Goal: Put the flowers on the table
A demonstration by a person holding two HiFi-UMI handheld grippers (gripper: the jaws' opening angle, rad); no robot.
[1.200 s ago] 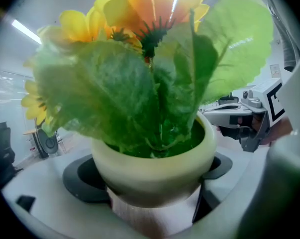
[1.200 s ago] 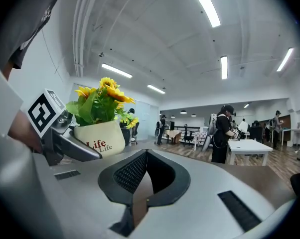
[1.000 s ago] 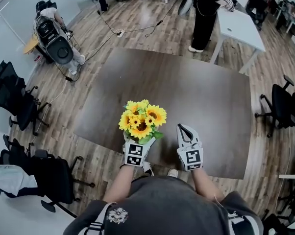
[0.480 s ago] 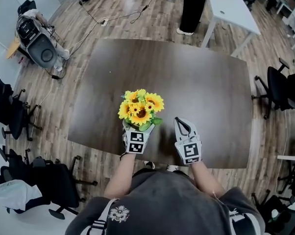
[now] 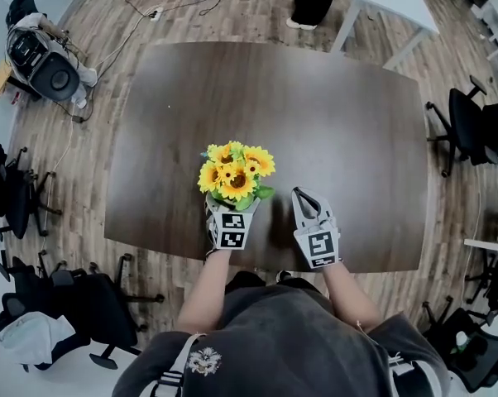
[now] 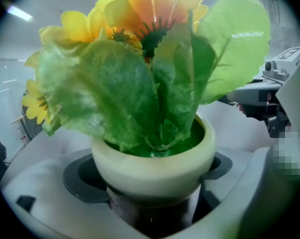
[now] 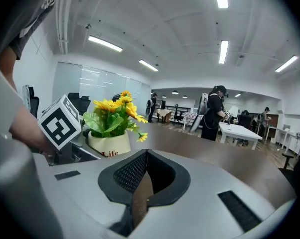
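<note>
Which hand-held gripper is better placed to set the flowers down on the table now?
Left. The left hand-held gripper is shut on the flower pot, holding it upright over the table's near side. The right hand-held gripper is beside it, jaws together and empty.

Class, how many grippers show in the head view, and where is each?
2. The left gripper grips the flower pot over the table's near edge; the right gripper, shut and empty, is beside it on the right.
</note>
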